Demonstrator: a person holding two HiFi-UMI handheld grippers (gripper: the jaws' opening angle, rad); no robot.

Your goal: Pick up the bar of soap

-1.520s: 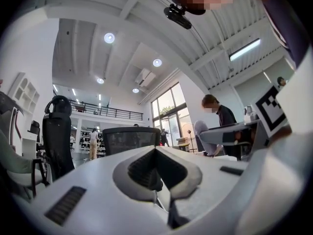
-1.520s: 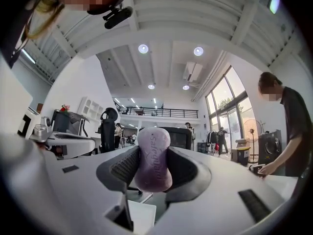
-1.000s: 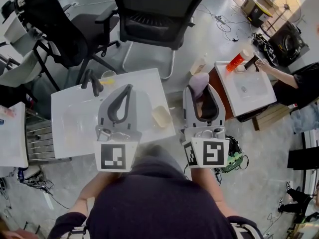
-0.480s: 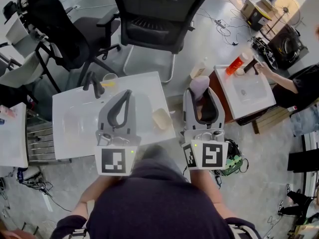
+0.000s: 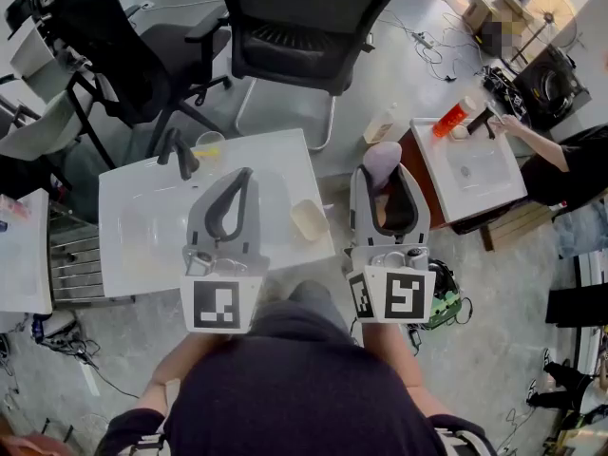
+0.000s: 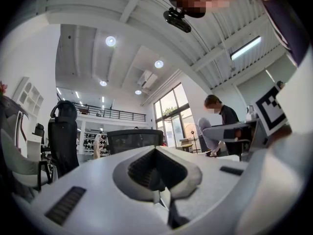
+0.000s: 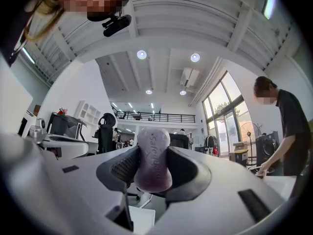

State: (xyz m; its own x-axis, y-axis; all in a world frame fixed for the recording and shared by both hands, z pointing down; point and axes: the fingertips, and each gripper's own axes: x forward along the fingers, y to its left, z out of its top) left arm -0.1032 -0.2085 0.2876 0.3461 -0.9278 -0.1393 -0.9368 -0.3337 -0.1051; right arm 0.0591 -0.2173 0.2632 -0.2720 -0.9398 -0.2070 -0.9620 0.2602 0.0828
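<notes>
The pale purple bar of soap (image 5: 379,161) is pinched upright between the fingers of my right gripper (image 5: 382,167), held in the air just off the right edge of the white sink table (image 5: 275,155). In the right gripper view the soap (image 7: 152,161) fills the gap between the jaws of that gripper (image 7: 152,173). My left gripper (image 5: 241,175) hovers over the table's middle, shut with nothing in it; in the left gripper view its tips (image 6: 155,152) meet. A beige soap dish (image 5: 308,220) lies on the table between the two grippers.
A black faucet (image 5: 177,152) and a yellow-rimmed cup (image 5: 208,145) stand at the table's back. A black office chair (image 5: 304,27) is behind it. To the right a person's hand (image 5: 508,126) works at a second sink unit (image 5: 470,174) with an orange bottle (image 5: 451,117).
Both grippers stay almost where they were; the view has shifted only slightly. The soap remains held in the right gripper.
</notes>
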